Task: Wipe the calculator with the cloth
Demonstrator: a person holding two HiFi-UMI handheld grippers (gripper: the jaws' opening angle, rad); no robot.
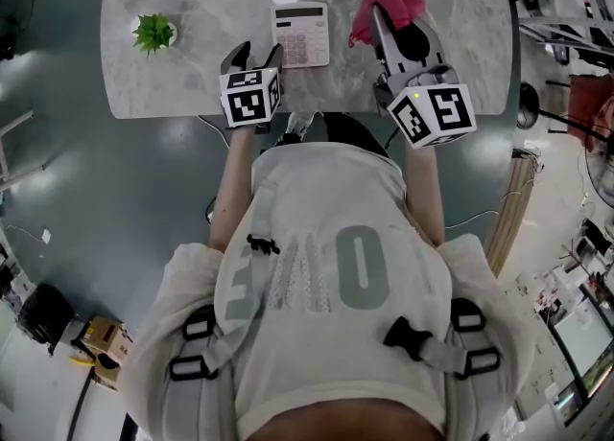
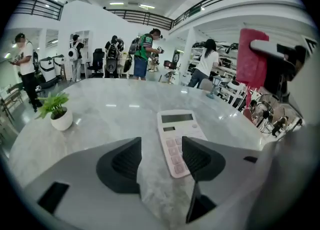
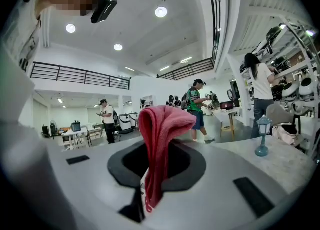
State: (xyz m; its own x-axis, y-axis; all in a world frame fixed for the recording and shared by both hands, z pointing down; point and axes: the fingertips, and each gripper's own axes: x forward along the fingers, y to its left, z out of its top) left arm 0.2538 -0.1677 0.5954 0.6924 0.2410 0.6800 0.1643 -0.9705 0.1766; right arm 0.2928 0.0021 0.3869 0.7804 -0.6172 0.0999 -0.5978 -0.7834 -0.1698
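L gripper (image 1: 257,54) is down near the table (image 1: 182,84), jaws spread wide w/ nothing pinched; thru the gap only bare marble and the near left edge of the calculator (image 2: 177,139) show. The calculator lies flat on the table, keys up, just ahead of the L gripper and slightly to its right, untouched. R gripper (image 1: 401,34) is held level, to the right of the calculator, jaws clamped on the red cloth (image 3: 161,124), which bunches up past the tips and hangs folded between them. Small potted plant (image 1: 153,33) stands well off to the left.
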